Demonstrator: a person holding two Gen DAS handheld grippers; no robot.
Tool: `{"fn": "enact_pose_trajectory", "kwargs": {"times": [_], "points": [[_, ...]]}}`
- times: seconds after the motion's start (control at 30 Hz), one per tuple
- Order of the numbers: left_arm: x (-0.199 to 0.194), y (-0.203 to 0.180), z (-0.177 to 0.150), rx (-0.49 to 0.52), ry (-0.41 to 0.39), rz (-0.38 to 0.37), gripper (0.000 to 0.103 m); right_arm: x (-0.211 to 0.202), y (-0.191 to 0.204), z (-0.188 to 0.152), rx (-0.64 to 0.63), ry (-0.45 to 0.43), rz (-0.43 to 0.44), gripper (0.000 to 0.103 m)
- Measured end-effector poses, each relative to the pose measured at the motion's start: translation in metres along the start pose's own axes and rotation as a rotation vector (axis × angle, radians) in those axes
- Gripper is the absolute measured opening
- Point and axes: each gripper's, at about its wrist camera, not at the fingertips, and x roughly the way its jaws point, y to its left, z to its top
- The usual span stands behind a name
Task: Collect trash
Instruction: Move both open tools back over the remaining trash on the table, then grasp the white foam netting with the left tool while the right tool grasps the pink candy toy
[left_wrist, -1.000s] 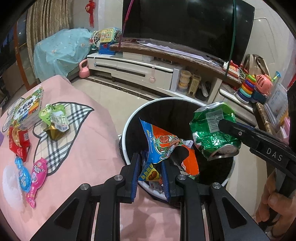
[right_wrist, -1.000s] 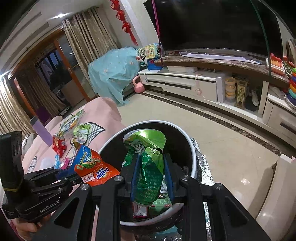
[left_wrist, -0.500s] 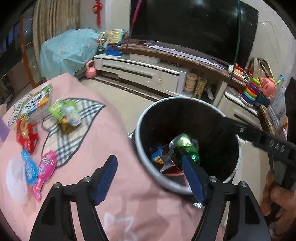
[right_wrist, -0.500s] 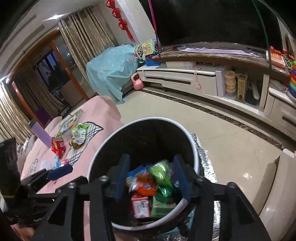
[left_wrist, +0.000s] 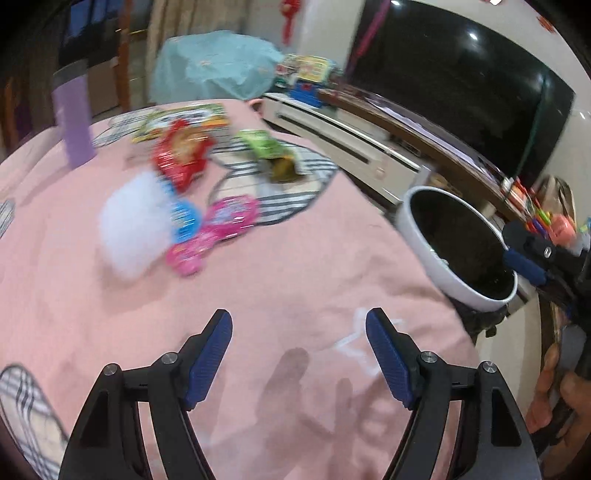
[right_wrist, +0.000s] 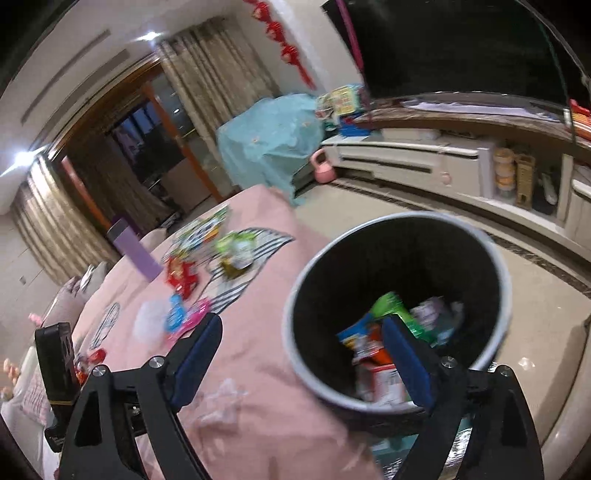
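Left tongs spread wide, empty, above pink-covered surface. Right tongs likewise apart, empty, straddling rim of white trash bin. Bin stands just beside surface edge, crumpled wrappers piled inside. Remaining trash near surface's far side: red packet, green packet, pink wrappers, blue wrapper, white wad. Frames motion-blurred.
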Motion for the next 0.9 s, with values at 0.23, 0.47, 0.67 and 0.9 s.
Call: {"fn": "enact_pose_trajectory", "kwargs": {"times": [0.23,0.47,0.67,0.9], "points": [[-0.033,0.044,-0.012,-0.085,-0.027,0.052,0.075,0.029,0.042,-0.019,-0.066,0.065,0.013,0.091],[-0.045,0.067,-0.007,-0.111,-0.030,0.070,0.081,0.056,0.069,-0.026,-0.071,0.116,0.063,0.091],[-0.039,0.086,0.015,-0.129,-0.038,0.089,0.081,0.084,0.089,-0.022,-0.092,0.150,0.062,0.088],[-0.004,0.109,0.050,-0.166,-0.021,0.075,0.081,0.122,0.097,-0.012,-0.048,0.194,0.083,0.069]]}}
